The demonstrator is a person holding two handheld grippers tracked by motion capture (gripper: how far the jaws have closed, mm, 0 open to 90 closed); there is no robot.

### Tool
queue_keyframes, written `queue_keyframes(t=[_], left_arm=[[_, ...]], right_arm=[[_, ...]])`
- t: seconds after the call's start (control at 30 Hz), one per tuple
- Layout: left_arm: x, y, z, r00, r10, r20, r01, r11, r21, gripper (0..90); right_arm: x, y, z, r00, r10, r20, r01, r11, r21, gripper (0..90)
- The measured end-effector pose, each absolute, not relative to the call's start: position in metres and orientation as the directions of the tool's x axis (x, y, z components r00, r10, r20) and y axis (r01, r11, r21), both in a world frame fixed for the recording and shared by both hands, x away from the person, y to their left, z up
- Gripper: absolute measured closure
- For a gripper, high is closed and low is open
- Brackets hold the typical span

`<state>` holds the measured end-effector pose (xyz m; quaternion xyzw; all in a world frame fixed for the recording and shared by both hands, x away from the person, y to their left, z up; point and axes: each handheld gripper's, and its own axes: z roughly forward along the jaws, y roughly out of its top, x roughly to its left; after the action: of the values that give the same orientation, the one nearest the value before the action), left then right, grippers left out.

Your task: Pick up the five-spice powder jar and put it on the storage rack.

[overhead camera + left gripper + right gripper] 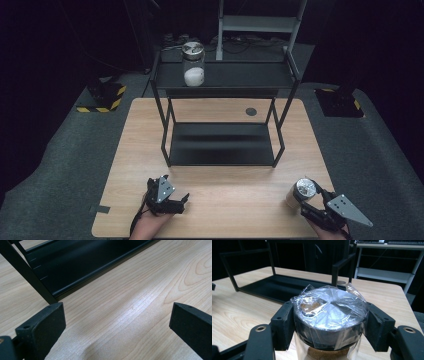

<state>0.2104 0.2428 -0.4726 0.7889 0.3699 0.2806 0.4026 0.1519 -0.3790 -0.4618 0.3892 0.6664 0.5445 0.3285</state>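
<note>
The jar (329,315) with the brown stuff inside is standing near the right front corner of the wooden surface (225,200). The right gripper (306,196) is squeezing its fingers (283,325) on the jar's lid, which is wrapped in clear plastic. A black rack (222,145) is standing behind it, with another jar (193,64) holding white stuff on its top shelf. The left gripper (172,200) is resting low over the bare wood with its fingers (47,322) wide apart, holding nothing.
</note>
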Motion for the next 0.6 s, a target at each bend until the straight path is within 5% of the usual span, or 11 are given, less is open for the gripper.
queue_keyframes(t=[0.6], left_arm=[[0.211,0.246,-0.473,0.571,0.811,0.128,0.358,-0.387,0.850,0.9]], right_arm=[[0.167,-0.352,-0.440,-0.524,0.851,-0.041,0.121,0.122,0.985,33.7]])
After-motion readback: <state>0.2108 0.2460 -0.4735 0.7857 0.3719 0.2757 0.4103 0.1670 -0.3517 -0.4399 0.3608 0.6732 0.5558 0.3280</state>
